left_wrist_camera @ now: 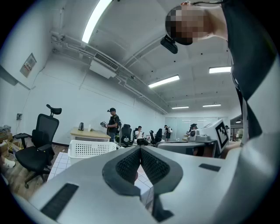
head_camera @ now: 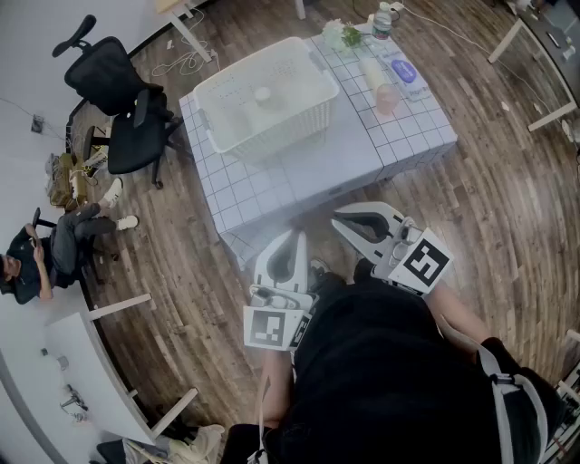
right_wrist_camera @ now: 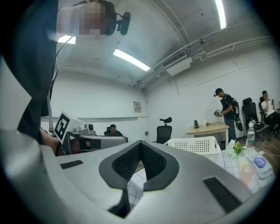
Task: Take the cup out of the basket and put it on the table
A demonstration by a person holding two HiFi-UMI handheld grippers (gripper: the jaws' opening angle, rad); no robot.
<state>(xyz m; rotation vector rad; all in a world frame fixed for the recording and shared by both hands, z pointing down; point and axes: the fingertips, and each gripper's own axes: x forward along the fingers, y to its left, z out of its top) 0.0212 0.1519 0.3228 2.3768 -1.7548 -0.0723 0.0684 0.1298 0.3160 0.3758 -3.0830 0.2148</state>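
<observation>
White plastic is what the basket (head_camera: pixel 272 131) is made of, and it sits on the far left part of the counter (head_camera: pixel 326 165). Inside it is a small pale round thing that looks like the cup (head_camera: pixel 264 94). It is down low, with the basket walls all around it. It is hard to see well from up here.

Both claws are held level, close to the person, and well apart from the basket. The left claw (head_camera: pixel 295 236) has its two jaws pressed together with nothing between them. The right claw (head_camera: pixel 338 217) is pressed together too, and it is empty as well. The task has not really started.

Here is what I think could go wrong:

- A claw has to spread open before it goes in. If it goes down pressed together, it may just poke the cup and knock it over.
- The basket walls are tall. A claw coming in from the side could bump the rim and push the whole basket along the counter.
- The cup looks light and smooth. If the claw pinches only its edge, the cup may slip and drop back in.
- The basket has lots of little holes. A jaw tip could catch in one and lift the basket too.
- The right side of the counter is crowded. A pink cup (head_camera: pixel 387 98), a bottle (head_camera: pixel 382 23) and a little plant (head_camera: pixel 343 34) stand there. Setting the cup down among them could tip one over. The bare part in front of the basket looks safer.
</observation>
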